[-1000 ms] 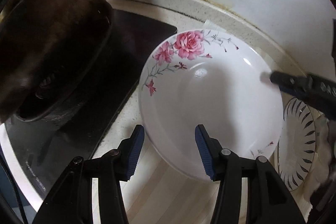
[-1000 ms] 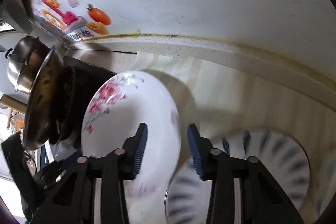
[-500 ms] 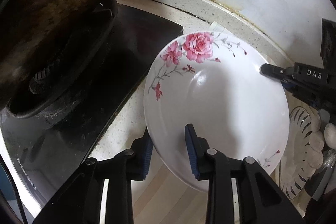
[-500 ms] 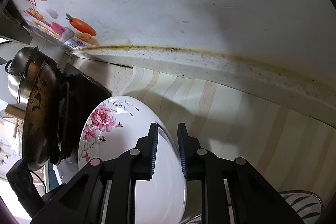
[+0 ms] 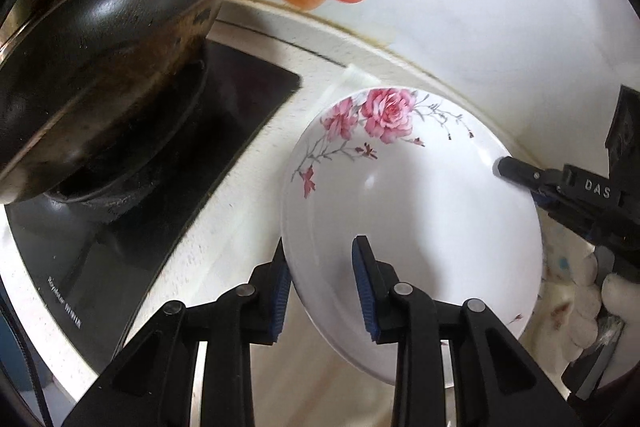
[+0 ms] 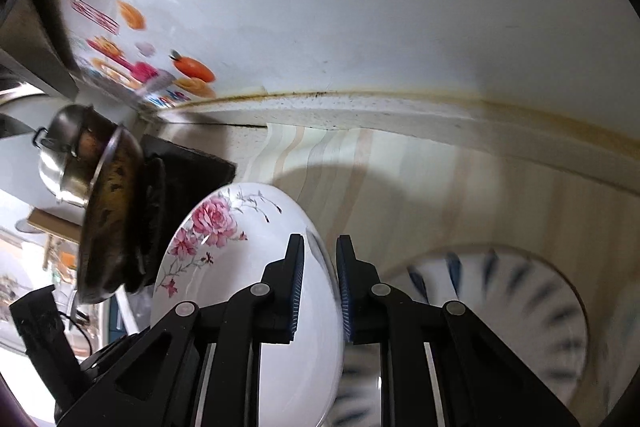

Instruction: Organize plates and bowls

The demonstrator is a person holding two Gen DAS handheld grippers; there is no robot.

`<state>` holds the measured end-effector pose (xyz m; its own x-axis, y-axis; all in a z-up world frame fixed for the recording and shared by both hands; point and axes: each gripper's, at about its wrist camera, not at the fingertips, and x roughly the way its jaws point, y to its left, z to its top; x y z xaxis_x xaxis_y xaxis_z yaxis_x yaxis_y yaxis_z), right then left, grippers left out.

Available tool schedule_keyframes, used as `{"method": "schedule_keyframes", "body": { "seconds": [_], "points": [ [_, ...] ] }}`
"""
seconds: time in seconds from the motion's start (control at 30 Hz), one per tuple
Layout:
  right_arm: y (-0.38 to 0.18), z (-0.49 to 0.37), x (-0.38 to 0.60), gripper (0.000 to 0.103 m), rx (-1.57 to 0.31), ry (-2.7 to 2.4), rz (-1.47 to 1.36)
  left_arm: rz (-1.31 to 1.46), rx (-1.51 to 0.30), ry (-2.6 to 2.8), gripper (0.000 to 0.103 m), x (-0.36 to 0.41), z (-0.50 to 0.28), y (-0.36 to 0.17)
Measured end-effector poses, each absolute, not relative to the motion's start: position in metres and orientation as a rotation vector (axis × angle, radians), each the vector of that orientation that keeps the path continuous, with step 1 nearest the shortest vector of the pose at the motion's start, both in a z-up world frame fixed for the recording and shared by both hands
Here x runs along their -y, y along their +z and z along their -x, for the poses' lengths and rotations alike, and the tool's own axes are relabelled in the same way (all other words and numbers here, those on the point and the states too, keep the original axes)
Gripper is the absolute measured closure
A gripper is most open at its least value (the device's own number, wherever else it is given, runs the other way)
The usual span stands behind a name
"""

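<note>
Left wrist view. We see the left gripper (image 5: 322, 287) closed narrow on the near-left rim of the rose-patterned plate (image 5: 420, 219), one blue pad under the rim and one on the inner face. The plate sits tilted over the pale counter (image 5: 240, 187), right of the black hob (image 5: 168, 167) and the dark wok (image 5: 104, 39). At the plate's right edge the right gripper (image 5: 520, 175) reaches in from the far side and pinches the rim there. We judge the plate to be glazed ceramic: stiff, fairly heavy, slick under the pads and breakable (a chip at the rim is the likeliest damage). The rim is the only place thin enough to pinch, so two opposite holds suit it.

Right wrist view. Here the right gripper (image 6: 320, 279) has its jaws nearly together, with the plate's (image 6: 224, 267) right rim clamped between the pads. The plate stands steeply tilted, roses toward the wok (image 6: 112, 219). Near right, a striped plate (image 6: 520, 299) lies flat on the wood-pattern counter (image 6: 440, 179), blurred; we take it for a likely stacking place. We would advise level carriage and a gentle set-down, since glaze on glaze slides readily.
</note>
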<state>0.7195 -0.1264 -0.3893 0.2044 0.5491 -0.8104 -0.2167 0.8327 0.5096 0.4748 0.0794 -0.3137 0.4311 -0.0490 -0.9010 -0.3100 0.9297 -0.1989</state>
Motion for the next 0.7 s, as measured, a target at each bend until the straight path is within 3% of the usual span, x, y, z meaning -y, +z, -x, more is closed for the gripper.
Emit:
{"method": "schedule_keyframes", "body": {
  "seconds": [0.37, 0.7],
  "points": [
    [-0.323, -0.574, 0.224, 0.085, -1.226, 0.423, -0.369, 0.275, -1.148, -0.047, 0.076, -0.024, -0.398, -0.264],
    [-0.34, -0.449, 0.277, 0.085, -1.282, 0.331, -0.433, 0.211, -1.25, -0.142, 0.076, 0.013, -0.341, -0.288]
  ]
}}
